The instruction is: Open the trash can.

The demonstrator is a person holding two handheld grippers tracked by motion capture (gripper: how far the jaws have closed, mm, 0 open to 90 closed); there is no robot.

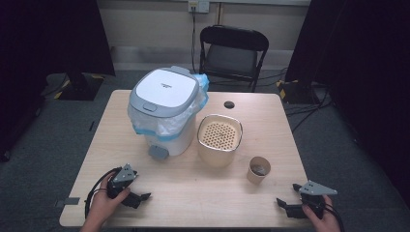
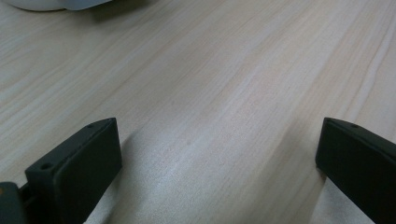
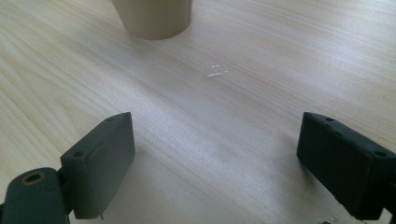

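1. Two tools, both idle: you have the left tool (image 1: 143, 196) low on the counter (image 1: 193, 193) at its near left, and the right tool (image 1: 280, 203) low at its near right. Each points inward across bare wood, well apart from the other.

2. Nearest thing to the right tool is the paper cup (image 1: 258, 169). It stands upright on the counter, right of centre, just in front of and to the right of the beige strainer basket (image 1: 219, 139). Something dark lies in the cup; what it is cannot be told.

3. Layout reads as staged for a disposal job (judgement): the white lidded bin (image 1: 165, 111), lined with a clear bag and lid down, stands close on the left of the basket, cup near both. Short travel from cup to either vessel.

4. Left tool state: jaws spread wide in the left gripper view, bare counter between them, nothing pinched, nothing touched by the pads. A pale curved edge at that view's top left is probably the bin's base.

5. Right tool state: jaws spread wide in the right gripper view, nothing between them. The cup's base (image 3: 154, 18) sits ahead and slightly left of the gap, not yet reached.

6. Likely next: advance your right tool to the cup.
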